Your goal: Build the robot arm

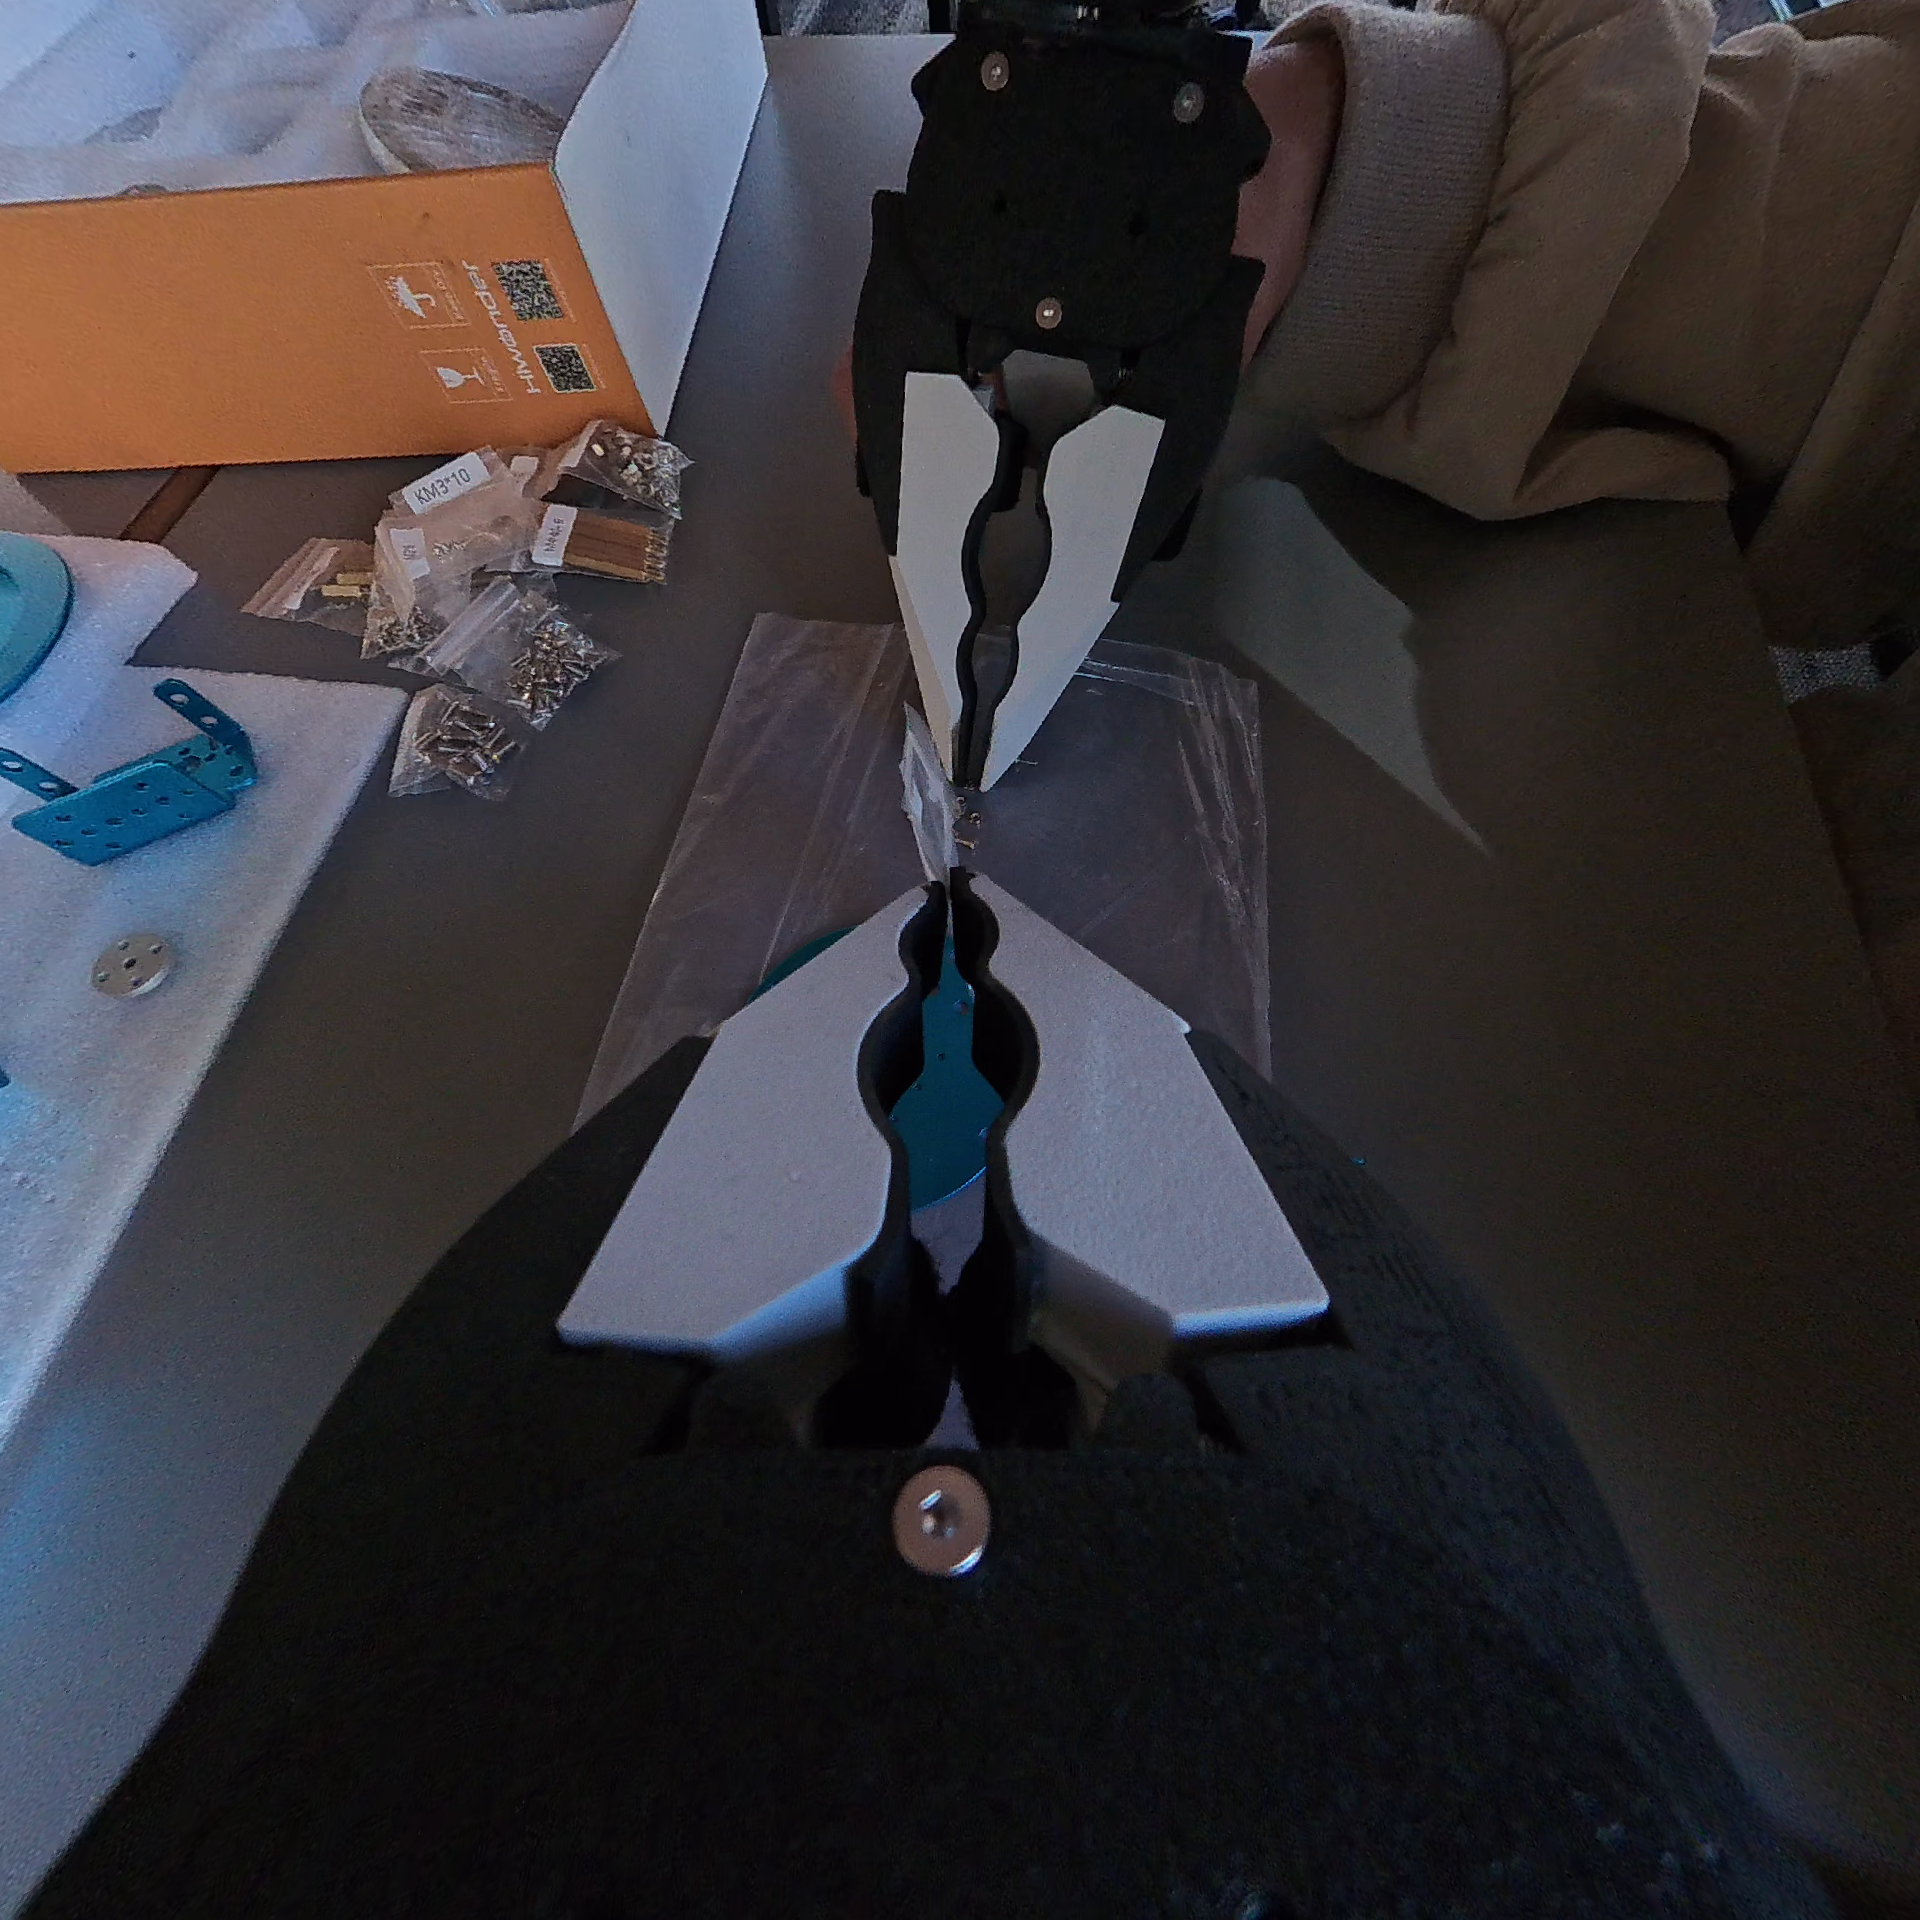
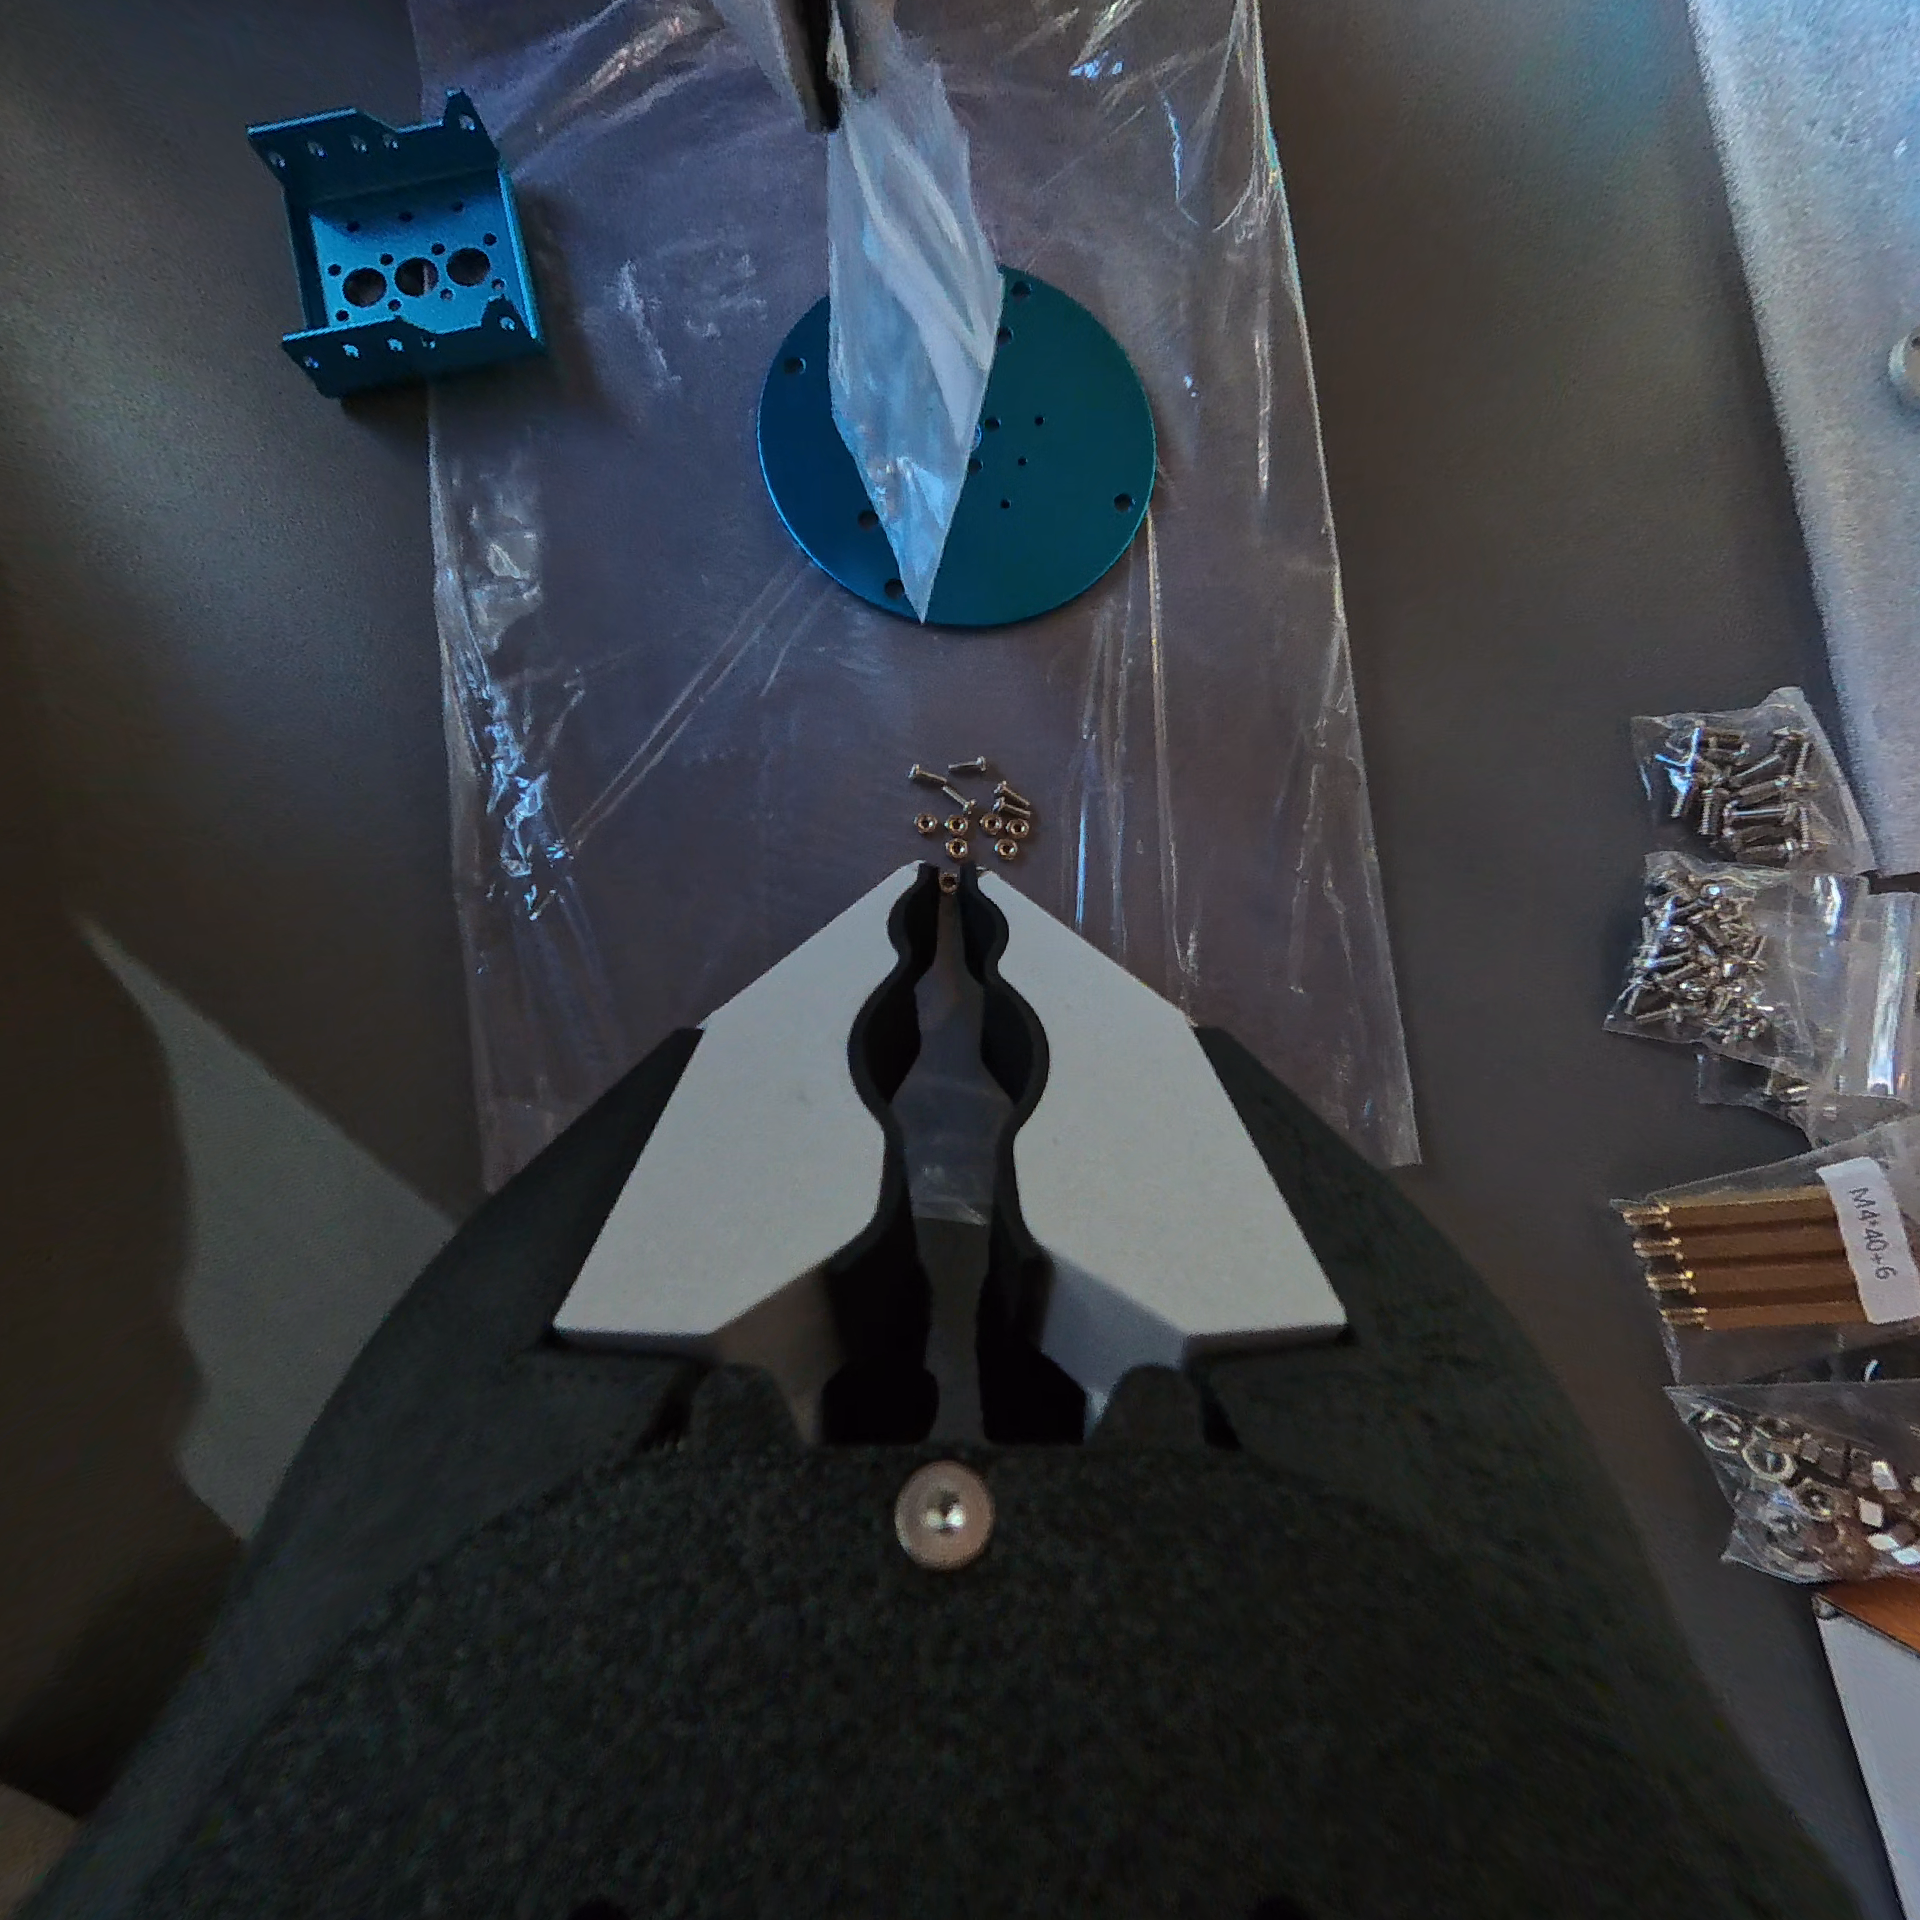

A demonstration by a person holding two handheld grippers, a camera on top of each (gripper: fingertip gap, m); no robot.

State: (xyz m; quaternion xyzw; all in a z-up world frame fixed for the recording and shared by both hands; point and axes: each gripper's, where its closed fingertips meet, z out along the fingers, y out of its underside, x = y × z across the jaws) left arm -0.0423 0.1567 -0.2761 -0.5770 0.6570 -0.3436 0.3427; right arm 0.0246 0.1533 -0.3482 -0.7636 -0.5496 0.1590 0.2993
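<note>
Pinching a small brass nut [image 2: 948,881] at centre frame, the right gripper [image 2: 948,879] had its jaws nearly together; loose screws and nuts [image 2: 971,810] lay just beyond. The left gripper [image 1: 951,891], jaws clamped, held an emptied plastic bag [image 2: 909,343] over the blue disc [image 2: 1049,499].

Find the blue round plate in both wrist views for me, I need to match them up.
Left wrist view: the blue round plate shows only as a sliver low of centre, between the left gripper's own fingers.
Right wrist view: the plate lies upper centre, partly covered by a hanging small clear bag.
Shared landmark: the clear plastic sheet under the plate, with loose screws and nuts on it.
</note>
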